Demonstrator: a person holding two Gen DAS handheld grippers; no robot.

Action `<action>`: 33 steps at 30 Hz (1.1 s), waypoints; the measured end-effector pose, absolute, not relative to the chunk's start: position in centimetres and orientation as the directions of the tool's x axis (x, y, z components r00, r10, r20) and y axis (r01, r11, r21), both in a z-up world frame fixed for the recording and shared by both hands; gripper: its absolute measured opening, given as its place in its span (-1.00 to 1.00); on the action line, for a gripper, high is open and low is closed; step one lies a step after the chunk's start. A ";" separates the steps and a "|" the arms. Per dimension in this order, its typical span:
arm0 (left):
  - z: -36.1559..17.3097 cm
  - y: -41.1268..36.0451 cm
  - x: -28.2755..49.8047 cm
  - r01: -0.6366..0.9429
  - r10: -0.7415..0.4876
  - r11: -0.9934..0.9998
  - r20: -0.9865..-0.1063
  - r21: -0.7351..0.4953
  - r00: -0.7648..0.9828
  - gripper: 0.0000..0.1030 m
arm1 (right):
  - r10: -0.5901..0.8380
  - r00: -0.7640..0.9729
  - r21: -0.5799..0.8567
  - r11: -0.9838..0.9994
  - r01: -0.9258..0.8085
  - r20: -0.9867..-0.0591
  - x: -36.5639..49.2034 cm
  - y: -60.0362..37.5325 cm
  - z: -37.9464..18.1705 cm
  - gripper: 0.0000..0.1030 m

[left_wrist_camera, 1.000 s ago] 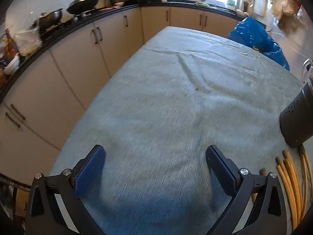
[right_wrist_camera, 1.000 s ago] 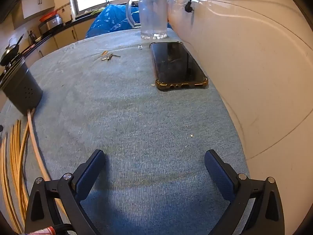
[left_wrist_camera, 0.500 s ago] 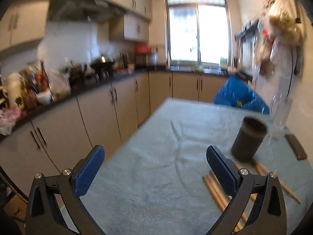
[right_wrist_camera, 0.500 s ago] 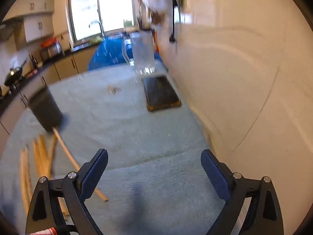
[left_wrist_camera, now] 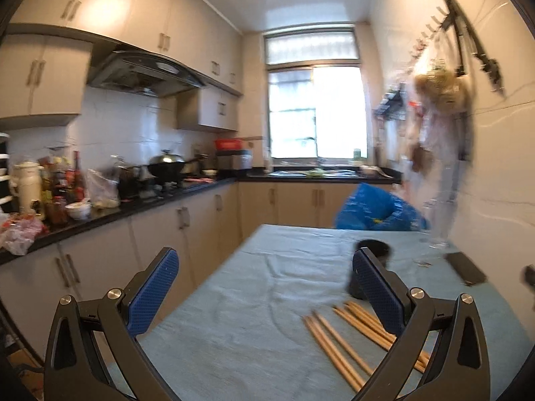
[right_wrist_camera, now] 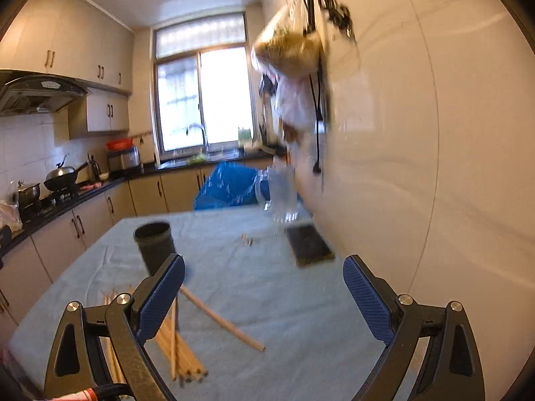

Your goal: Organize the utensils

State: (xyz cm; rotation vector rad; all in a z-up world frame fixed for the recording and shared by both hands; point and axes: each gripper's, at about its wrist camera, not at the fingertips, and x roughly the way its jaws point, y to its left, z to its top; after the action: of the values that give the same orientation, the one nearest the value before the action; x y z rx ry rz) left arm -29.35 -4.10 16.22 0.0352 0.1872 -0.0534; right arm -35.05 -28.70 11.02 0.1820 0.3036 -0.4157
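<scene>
Several wooden chopsticks (left_wrist_camera: 347,337) lie loose on the blue-grey tablecloth (left_wrist_camera: 254,300); in the right wrist view they (right_wrist_camera: 174,344) lie low left, one (right_wrist_camera: 220,320) angled apart to the right. A dark perforated utensil holder (right_wrist_camera: 154,245) stands upright behind them; in the left wrist view it (left_wrist_camera: 372,247) is partly hidden by my finger. My left gripper (left_wrist_camera: 265,284) is open and empty, raised above the table. My right gripper (right_wrist_camera: 264,287) is open and empty, also raised.
A black phone (right_wrist_camera: 309,242) lies by the right wall, with a clear glass jug (right_wrist_camera: 281,197) and small keys (right_wrist_camera: 247,240) nearby. A blue bag (right_wrist_camera: 230,183) sits at the table's far end. Cabinets and a cluttered counter (left_wrist_camera: 133,200) run along the left.
Both grippers have lifted and tilted up, from looking down at the cloth to looking across the kitchen. Both stayed open and empty.
</scene>
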 end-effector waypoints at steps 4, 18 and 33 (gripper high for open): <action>16.1 -5.0 -30.6 0.109 -0.096 0.993 -0.192 0.055 0.977 1.00 | -0.382 0.866 0.055 0.906 0.420 -0.322 -35.1 -27.2 11.6 0.88; 14.4 -4.5 -28.7 0.057 -0.047 0.997 -0.202 0.043 0.978 1.00 | -0.352 0.873 -0.009 0.929 0.371 -0.338 -32.3 -25.0 10.4 0.90; 13.4 -7.8 -25.8 0.116 -0.073 0.986 -0.313 0.120 0.947 1.00 | -0.270 0.878 0.059 0.947 0.317 -0.395 -28.8 -26.9 7.4 0.90</action>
State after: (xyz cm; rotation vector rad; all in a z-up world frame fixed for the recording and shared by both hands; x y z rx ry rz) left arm -25.84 -7.84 13.38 0.1379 0.3126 -0.0968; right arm -28.84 -26.93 7.40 0.1231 0.3941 -0.3067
